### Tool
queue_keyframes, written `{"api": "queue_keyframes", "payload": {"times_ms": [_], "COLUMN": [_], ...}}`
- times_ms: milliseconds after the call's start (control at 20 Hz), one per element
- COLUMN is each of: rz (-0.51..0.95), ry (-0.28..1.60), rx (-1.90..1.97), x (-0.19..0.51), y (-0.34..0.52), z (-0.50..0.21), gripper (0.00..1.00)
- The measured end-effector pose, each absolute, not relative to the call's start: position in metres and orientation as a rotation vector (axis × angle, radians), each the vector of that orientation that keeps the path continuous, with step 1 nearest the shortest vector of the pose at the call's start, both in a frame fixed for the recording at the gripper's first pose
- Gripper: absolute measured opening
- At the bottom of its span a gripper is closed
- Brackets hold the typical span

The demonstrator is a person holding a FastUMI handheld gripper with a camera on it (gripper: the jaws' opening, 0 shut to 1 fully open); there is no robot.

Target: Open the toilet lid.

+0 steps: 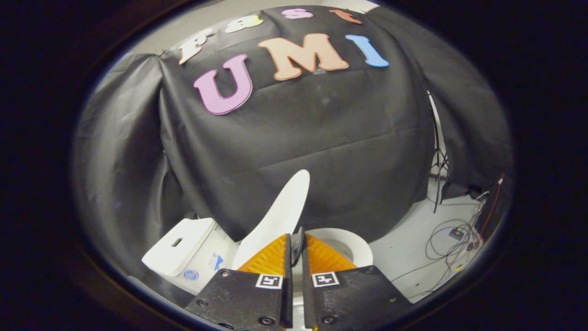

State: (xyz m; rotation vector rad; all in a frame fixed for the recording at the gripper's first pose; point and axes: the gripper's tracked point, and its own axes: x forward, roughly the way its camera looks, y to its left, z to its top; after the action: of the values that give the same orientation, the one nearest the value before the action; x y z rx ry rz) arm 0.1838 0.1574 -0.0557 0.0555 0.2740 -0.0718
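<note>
A white toilet lid [280,215] stands raised and tilted, rising just ahead of the gripper [296,241], whose two fingers are drawn almost together with only a thin slit between them; whether they pinch the lid's edge cannot be told. Right of the lid, the toilet bowl [356,246] lies open, its contents hidden. Left of the lid sits the white cistern [181,246]. Cables [452,248] trail across the floor beyond the bowl.

Lid [280,214], tank [181,246] and bowl [356,246] smooth glossy white, looks plastic or ceramic; wall [298,138] matt creased cloth; gripper [296,243] nearly closed, ribbed pads [268,259]; floor [409,250] smooth, matt.
</note>
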Motion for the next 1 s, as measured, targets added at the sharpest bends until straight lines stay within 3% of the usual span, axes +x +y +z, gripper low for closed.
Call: {"api": "queue_keyframes", "payload": {"times_ms": [400, 1000], "rz": [-0.083, 0.088], "ry": [0.258, 0.219], "rx": [-0.079, -0.214], "x": [0.179, 0.178], "y": [0.212, 0.34], "z": [-0.028, -0.009], "gripper": [0.1, 0.1]}}
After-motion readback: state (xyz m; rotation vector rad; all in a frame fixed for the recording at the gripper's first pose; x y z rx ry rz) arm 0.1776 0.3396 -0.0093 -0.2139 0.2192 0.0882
